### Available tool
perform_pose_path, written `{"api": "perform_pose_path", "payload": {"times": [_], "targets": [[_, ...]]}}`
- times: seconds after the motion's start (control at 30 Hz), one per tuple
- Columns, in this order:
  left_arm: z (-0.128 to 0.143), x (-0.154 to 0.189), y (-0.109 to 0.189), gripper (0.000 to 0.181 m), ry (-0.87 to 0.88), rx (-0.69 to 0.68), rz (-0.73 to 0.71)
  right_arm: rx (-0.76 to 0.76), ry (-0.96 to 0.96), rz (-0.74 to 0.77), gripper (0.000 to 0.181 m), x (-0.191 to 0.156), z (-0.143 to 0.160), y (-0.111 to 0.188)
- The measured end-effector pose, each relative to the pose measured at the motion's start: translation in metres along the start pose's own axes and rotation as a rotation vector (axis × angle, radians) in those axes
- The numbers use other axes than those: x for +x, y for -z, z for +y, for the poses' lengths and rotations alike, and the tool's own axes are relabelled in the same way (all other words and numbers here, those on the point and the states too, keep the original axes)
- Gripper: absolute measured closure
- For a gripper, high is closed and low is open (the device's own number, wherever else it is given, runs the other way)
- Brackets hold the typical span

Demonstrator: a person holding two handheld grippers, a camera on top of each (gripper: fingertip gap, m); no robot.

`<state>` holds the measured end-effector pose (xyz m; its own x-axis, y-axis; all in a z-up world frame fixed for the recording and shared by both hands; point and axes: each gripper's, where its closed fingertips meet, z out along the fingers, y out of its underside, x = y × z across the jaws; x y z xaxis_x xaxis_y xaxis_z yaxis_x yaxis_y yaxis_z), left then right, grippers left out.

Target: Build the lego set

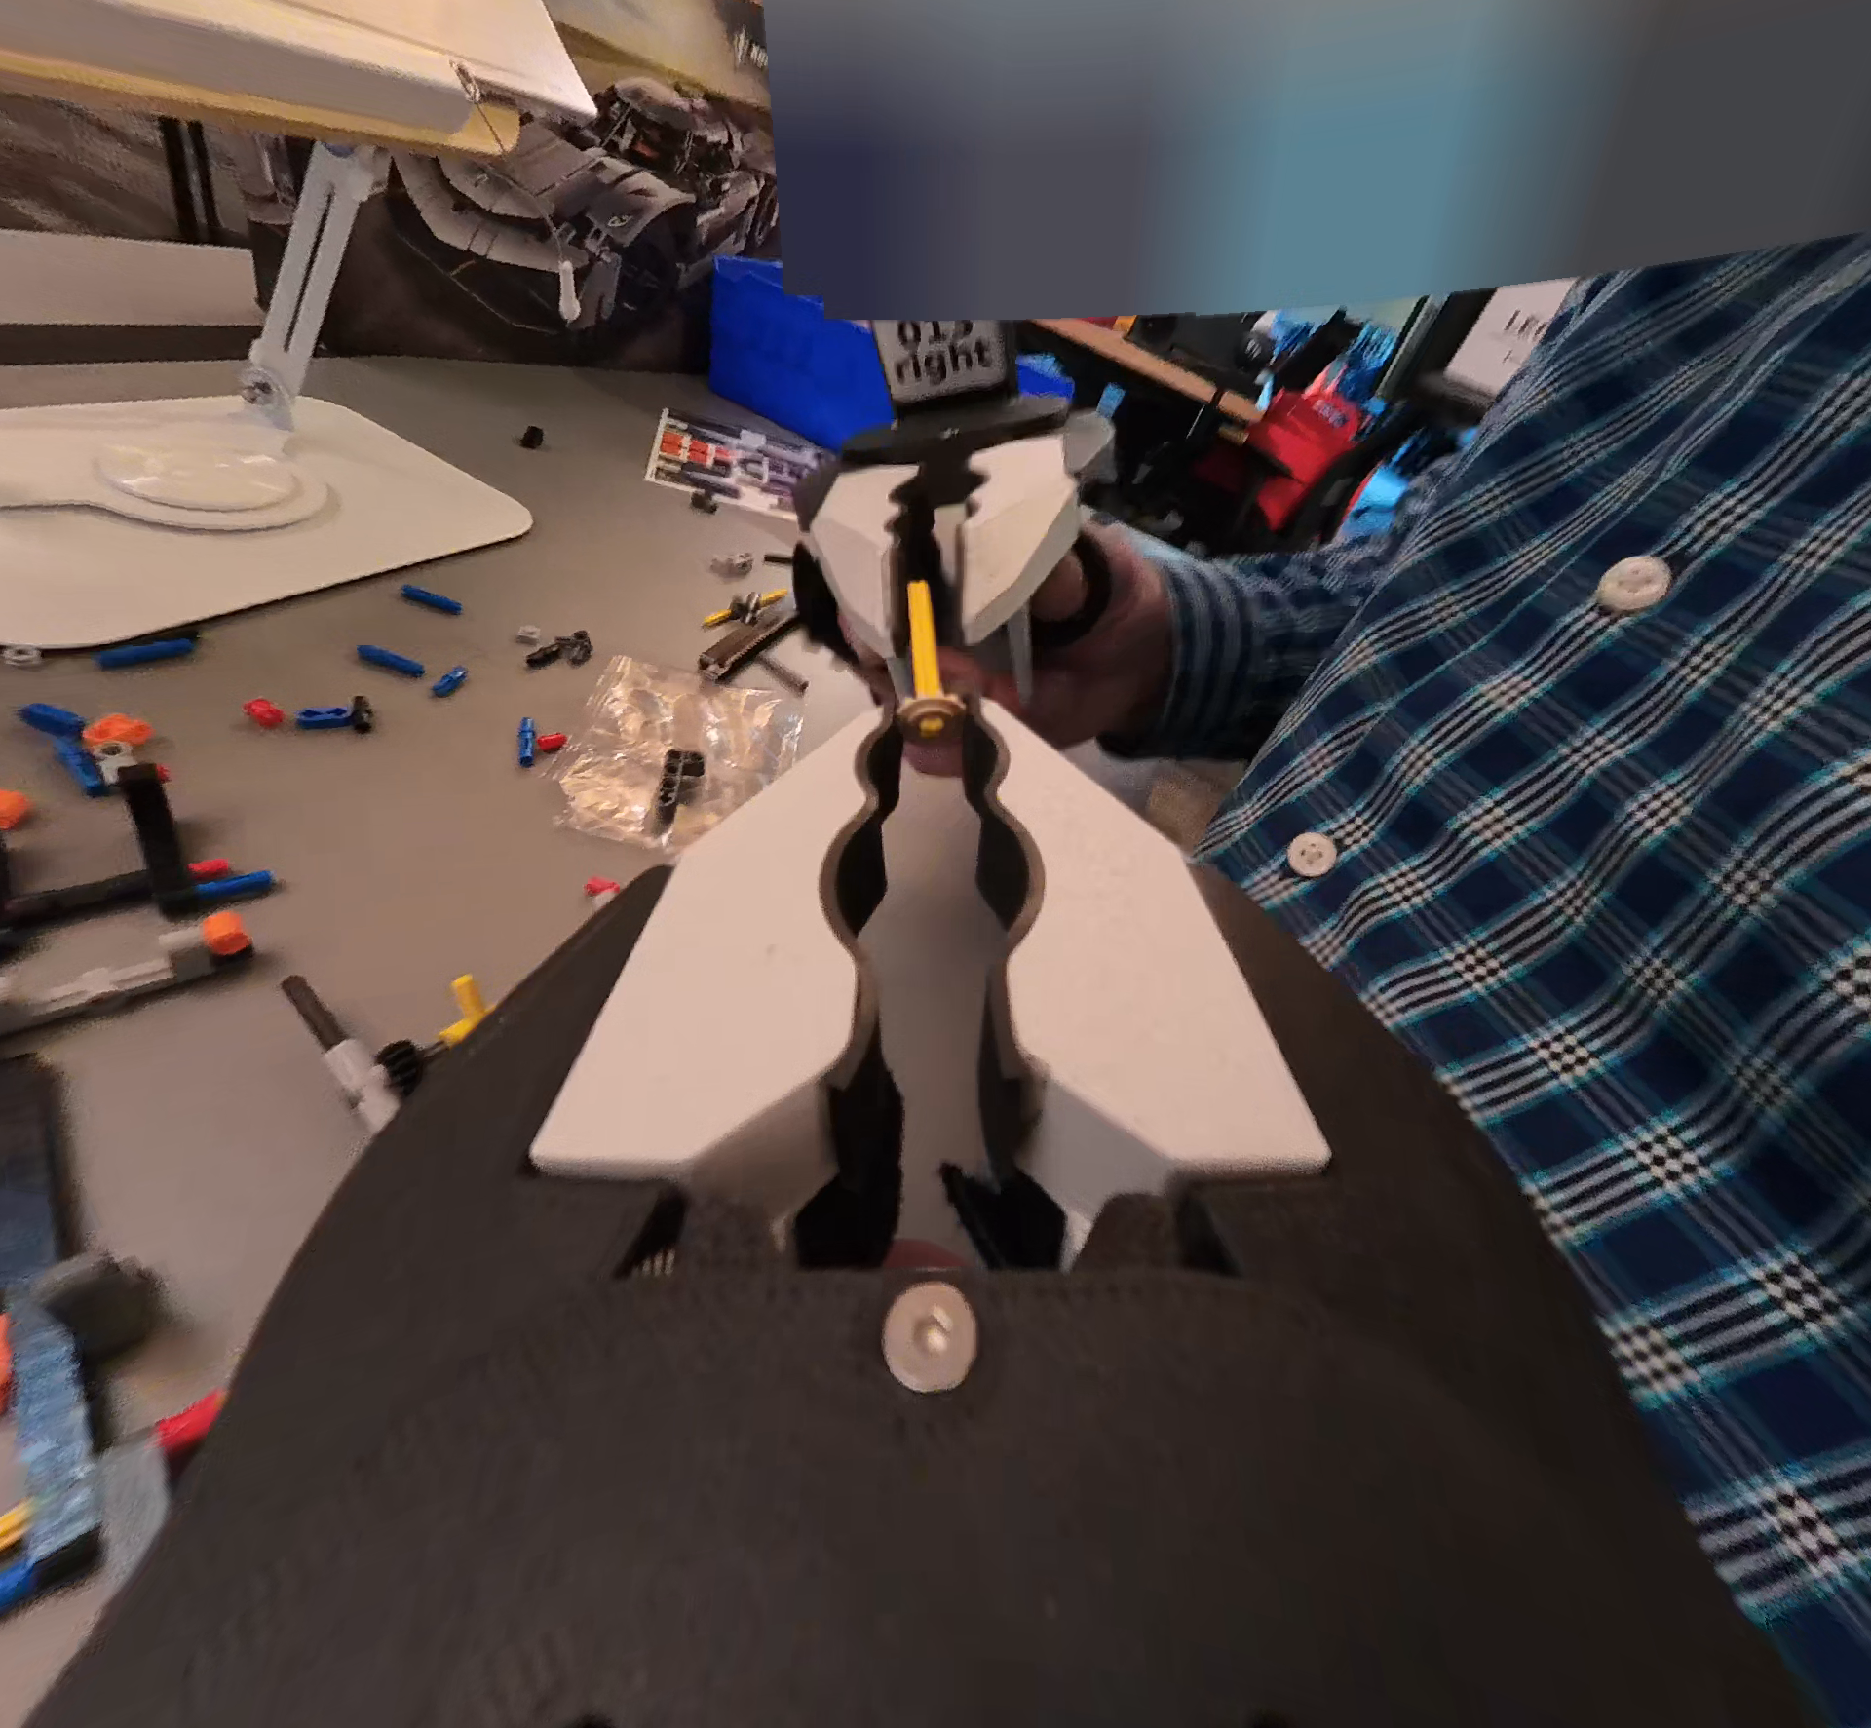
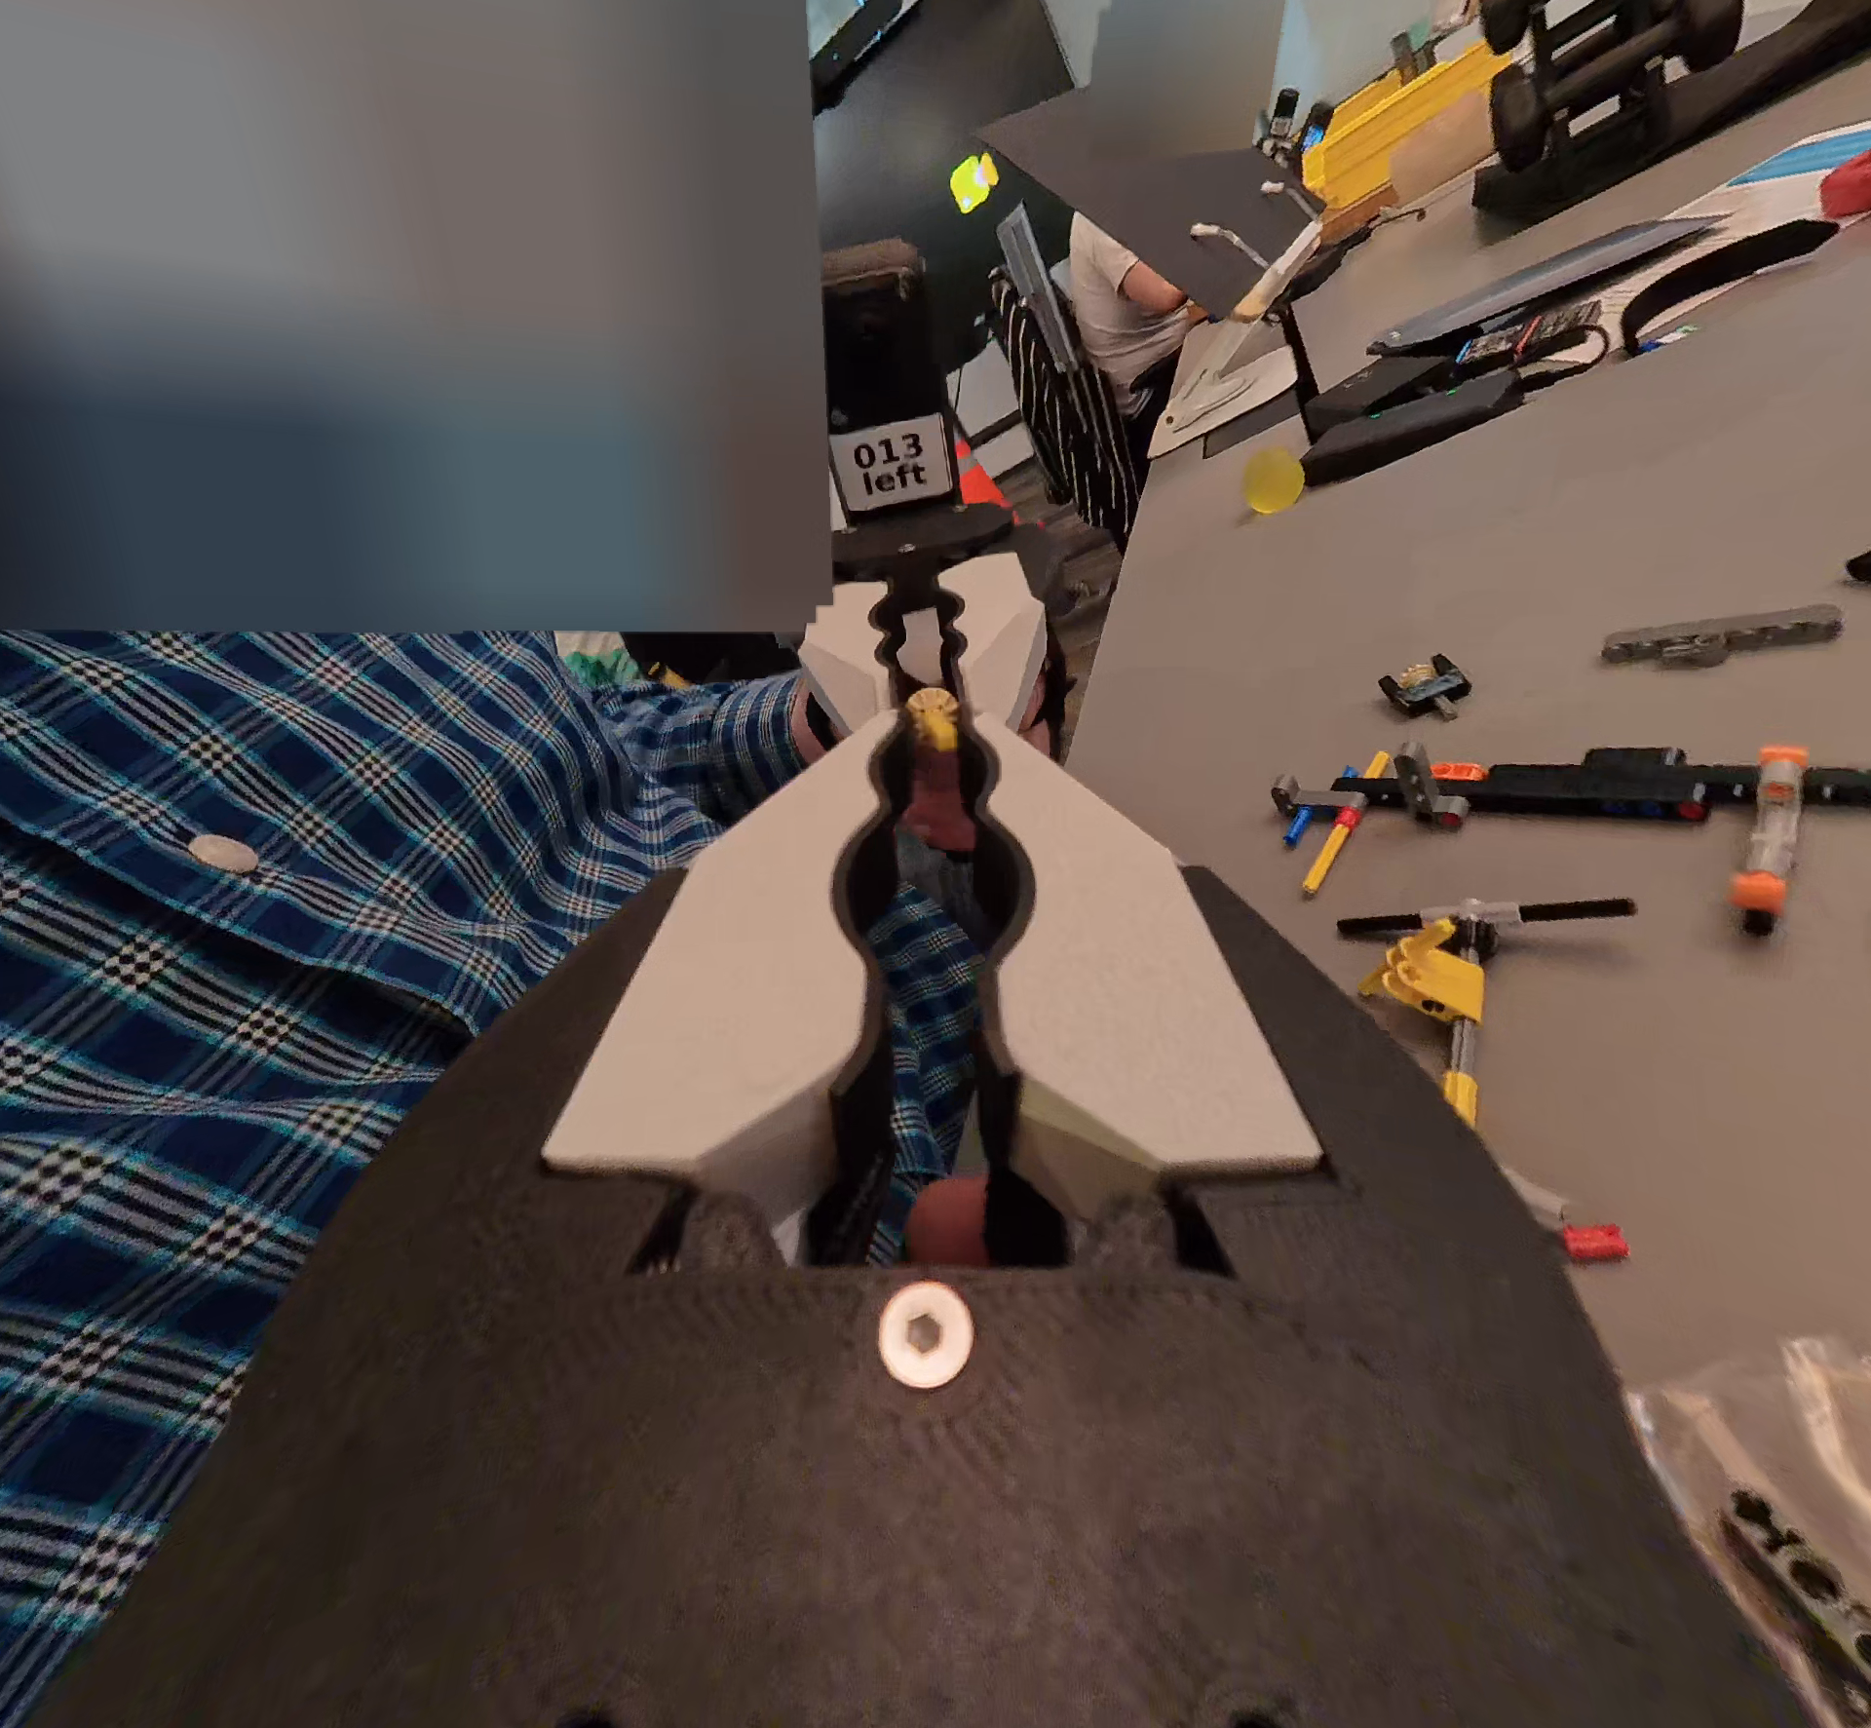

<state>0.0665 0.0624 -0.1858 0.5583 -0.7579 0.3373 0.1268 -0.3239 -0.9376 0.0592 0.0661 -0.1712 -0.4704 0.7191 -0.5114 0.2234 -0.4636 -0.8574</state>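
Note:
Both grippers meet tip to tip in the air in front of a person's plaid shirt (image 1: 1519, 869). My left gripper (image 1: 931, 730) is shut on a small tan gear (image 1: 932, 717). A yellow axle (image 1: 920, 631) runs through the gear. My right gripper (image 1: 916, 667), facing the left one, is shut on that axle. In the right wrist view the right gripper (image 2: 931, 733) has the gear (image 2: 932, 709) at its tips, with the left gripper (image 2: 919, 667) just beyond it. A long black partial assembly (image 2: 1620, 783) lies on the grey table.
Loose blue, red, orange and black pieces (image 1: 390, 662) and a clear bag (image 1: 678, 748) are scattered on the table. A white booklet stand (image 1: 253, 485) and a blue bin (image 1: 790, 353) stand behind. A yellow sub-assembly (image 2: 1438, 981), a grey beam (image 2: 1721, 641) and a dumbbell rack (image 2: 1600, 29) are to the right. The tips of both grippers are at nearly the same place. The long black partial assembly (image 2: 1620, 783) is about equally far from each gripper, around 20 cm.

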Motion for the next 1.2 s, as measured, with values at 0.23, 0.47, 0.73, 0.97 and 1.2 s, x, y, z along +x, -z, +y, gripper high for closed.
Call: {"api": "perform_pose_path", "payload": {"times": [0.23, 0.47, 0.73, 0.97, 1.2], "targets": [[0.010, -0.001, 0.012, 0.172, -0.107, -0.138, -0.052, -0.118, 0.100, 0.018, 0.181, 0.002, 0.002, -0.018], [0.010, -0.005, 0.026, 0.172, -0.146, -0.190, -0.070, -0.190, 0.096, 0.029, 0.175, 0.008, 0.009, -0.029], [0.007, -0.007, 0.034, 0.172, -0.142, -0.162, -0.055, -0.271, 0.097, 0.016, 0.174, 0.010, 0.018, -0.037], [0.006, -0.009, 0.040, 0.172, -0.131, -0.141, -0.048, -0.266, 0.087, -0.009, 0.179, 0.008, 0.016, -0.041], [0.011, -0.007, 0.042, 0.172, -0.119, -0.146, -0.031, -0.295, 0.086, -0.001, 0.180, 0.008, 0.021, -0.042]]}}
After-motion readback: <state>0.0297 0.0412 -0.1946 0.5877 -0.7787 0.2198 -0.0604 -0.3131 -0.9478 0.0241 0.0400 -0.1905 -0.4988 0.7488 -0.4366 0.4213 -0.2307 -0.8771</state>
